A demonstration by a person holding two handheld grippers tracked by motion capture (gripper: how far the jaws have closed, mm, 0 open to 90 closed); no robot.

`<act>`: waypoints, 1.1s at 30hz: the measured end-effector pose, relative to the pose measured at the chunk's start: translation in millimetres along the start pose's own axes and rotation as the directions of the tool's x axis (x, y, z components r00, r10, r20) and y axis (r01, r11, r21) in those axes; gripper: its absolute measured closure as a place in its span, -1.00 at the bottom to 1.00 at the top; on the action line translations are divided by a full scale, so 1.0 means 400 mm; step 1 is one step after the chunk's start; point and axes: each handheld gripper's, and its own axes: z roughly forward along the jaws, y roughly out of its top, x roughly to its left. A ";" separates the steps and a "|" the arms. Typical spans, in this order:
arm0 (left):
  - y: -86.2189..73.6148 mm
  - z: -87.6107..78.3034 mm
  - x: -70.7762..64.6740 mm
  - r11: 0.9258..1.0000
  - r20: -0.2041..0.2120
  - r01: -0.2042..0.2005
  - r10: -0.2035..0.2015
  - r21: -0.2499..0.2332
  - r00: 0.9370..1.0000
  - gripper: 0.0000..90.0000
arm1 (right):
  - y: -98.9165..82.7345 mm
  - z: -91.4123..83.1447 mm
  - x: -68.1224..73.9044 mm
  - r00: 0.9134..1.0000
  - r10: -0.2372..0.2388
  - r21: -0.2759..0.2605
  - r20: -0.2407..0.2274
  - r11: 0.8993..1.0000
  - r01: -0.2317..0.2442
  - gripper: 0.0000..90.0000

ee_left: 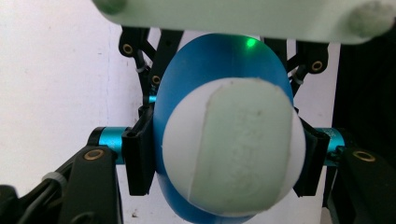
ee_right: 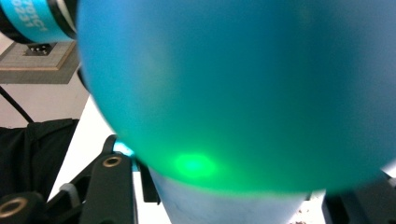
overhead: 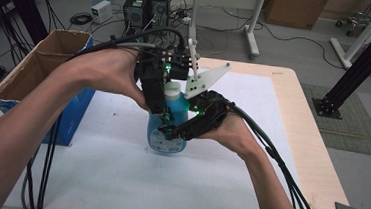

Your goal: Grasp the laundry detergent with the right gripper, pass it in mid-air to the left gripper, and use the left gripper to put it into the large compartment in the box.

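Observation:
A blue bottle (overhead: 179, 110) with a white cap (overhead: 172, 89) stands upright on the white table cover (overhead: 117, 179), near its middle. My left gripper (overhead: 164, 119) comes down from above, and in the left gripper view its black pads (ee_left: 138, 158) press both sides of the bottle (ee_left: 205, 65) below the cap (ee_left: 231, 149). My right gripper (overhead: 172, 132) reaches in level from the right, at the bottle's lower body. In the right gripper view the bottle (ee_right: 233, 93) stands between the jaws of the right gripper (ee_right: 233, 200), with a sliver of table showing beside the right jaw.
An open cardboard box (overhead: 46, 58) with a blue side stands at the table's left edge. Bare wood rims the table (overhead: 302, 123) on the right. Cables trail from both grippers toward me. Computers and a desk frame stand on the floor beyond the far edge.

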 end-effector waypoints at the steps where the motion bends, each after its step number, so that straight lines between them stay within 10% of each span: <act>1: 0.000 0.000 0.000 1.000 0.000 0.000 0.000 0.000 1.000 -0.16 | 0.000 0.000 0.000 1.000 0.000 0.000 0.000 1.000 0.000 -0.07; 25: -0.035 -0.084 0.008 0.998 -0.028 0.051 -0.050 0.027 0.998 -0.16 | 0.005 -0.073 0.020 0.998 0.033 0.072 0.048 0.997 -0.037 -0.39; 33: -0.068 -0.196 0.038 0.992 -0.064 0.120 -0.117 0.045 0.991 -0.16 | -0.056 -0.180 0.046 0.979 0.069 0.261 0.189 0.958 -0.118 -0.50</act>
